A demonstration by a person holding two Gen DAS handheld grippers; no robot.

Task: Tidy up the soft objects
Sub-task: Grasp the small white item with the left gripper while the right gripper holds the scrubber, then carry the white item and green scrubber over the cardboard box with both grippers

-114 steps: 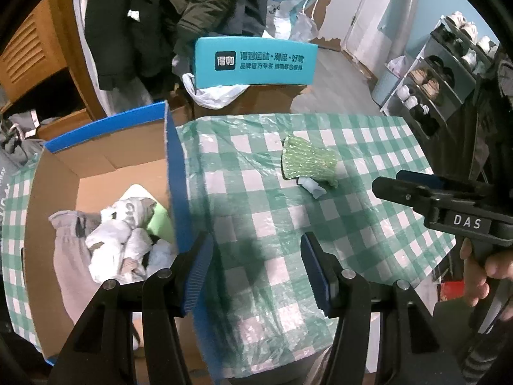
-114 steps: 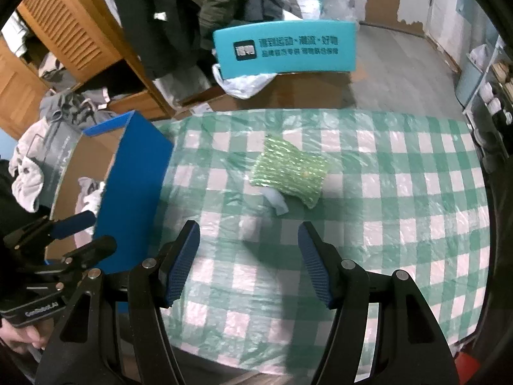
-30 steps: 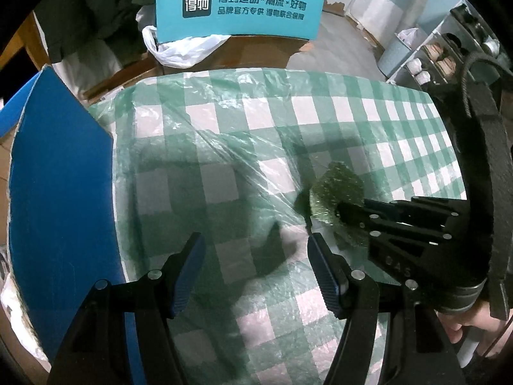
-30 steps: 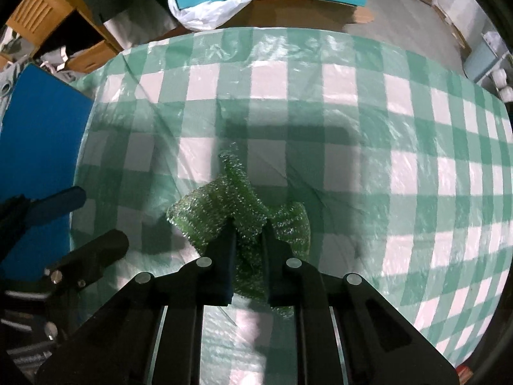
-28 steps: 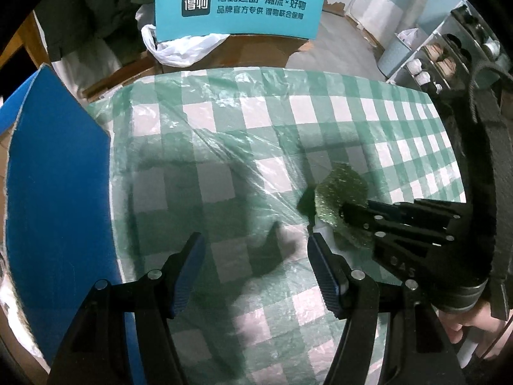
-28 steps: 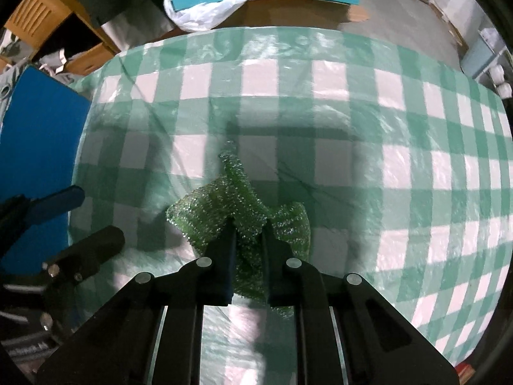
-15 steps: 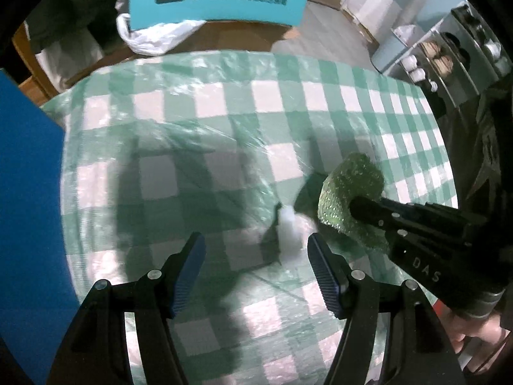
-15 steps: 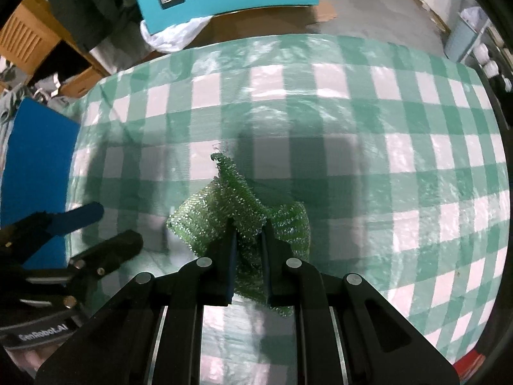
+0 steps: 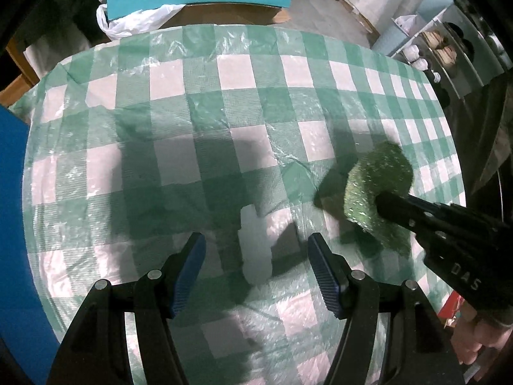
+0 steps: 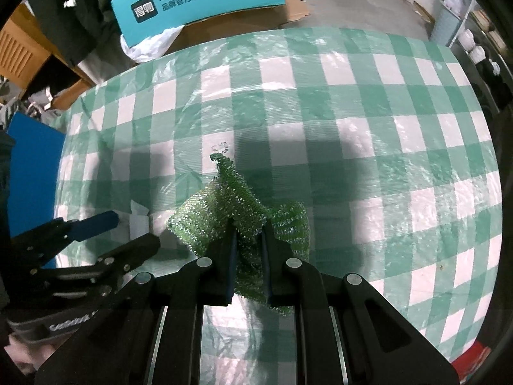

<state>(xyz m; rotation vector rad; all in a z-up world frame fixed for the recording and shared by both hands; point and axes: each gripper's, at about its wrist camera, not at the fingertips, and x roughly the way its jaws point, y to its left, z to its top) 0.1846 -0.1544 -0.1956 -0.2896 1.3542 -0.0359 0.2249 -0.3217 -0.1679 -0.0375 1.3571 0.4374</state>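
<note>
My right gripper [image 10: 248, 243] is shut on a green glittery mesh cloth [image 10: 234, 202] and holds it above the checked table. In the left wrist view the green cloth [image 9: 375, 186] hangs from the right gripper [image 9: 381, 202] at the right. My left gripper [image 9: 255, 253] is open, low over the table, with a small white soft piece [image 9: 255, 250] lying between its fingers. In the right wrist view the left gripper [image 10: 128, 231] is at the left, with the white piece [image 10: 139, 221] just beyond its tips.
The table wears a green and white checked cloth [image 9: 198, 122] under clear plastic. A blue cardboard box wall [image 9: 12, 224] stands at the left edge. A teal sign [image 10: 198, 0] and a white bag [image 10: 150, 45] lie beyond the far edge. Shoe shelves [image 9: 449, 45] stand at the right.
The right gripper closed on the green cloth and lifted it off the table, uncovering the white piece. The left gripper moved right from the box to straddle the white piece.
</note>
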